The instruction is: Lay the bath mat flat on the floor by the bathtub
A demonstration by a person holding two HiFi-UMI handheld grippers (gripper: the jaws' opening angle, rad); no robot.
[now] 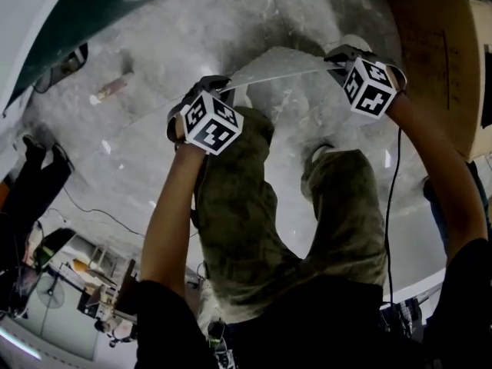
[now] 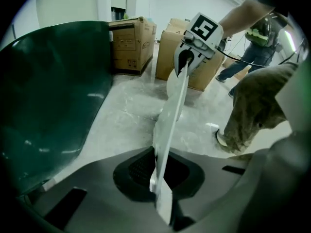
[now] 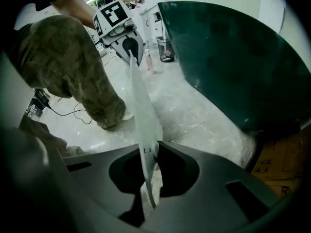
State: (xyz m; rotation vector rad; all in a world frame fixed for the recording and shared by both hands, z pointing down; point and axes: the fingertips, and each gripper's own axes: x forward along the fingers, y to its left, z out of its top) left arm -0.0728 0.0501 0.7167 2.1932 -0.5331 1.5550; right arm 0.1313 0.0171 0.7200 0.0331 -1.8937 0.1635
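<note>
The bath mat (image 1: pixel 280 74), a thin translucent white sheet, is stretched taut in the air between both grippers and hangs above the pale floor. My left gripper (image 1: pixel 215 88) is shut on its left end and my right gripper (image 1: pixel 338 57) is shut on its right end. In the left gripper view the mat (image 2: pixel 170 115) runs edge-on from my left gripper (image 2: pixel 158 178) to the right gripper (image 2: pixel 187 58). The right gripper view mirrors this, the mat (image 3: pixel 143 113) leading from my right gripper (image 3: pixel 148 169) to the left gripper (image 3: pixel 129 45). The dark green bathtub (image 1: pixel 92 14) stands just beyond the mat.
The person's legs in camouflage trousers (image 1: pixel 254 206) stand right behind the mat. Cardboard boxes (image 2: pixel 129 42) and another person (image 2: pixel 252 47) are off to the right side. On the floor lie a small bottle (image 1: pixel 111 89) and a cable (image 1: pixel 100 214); a waste bin (image 3: pixel 166 50) sits near the tub.
</note>
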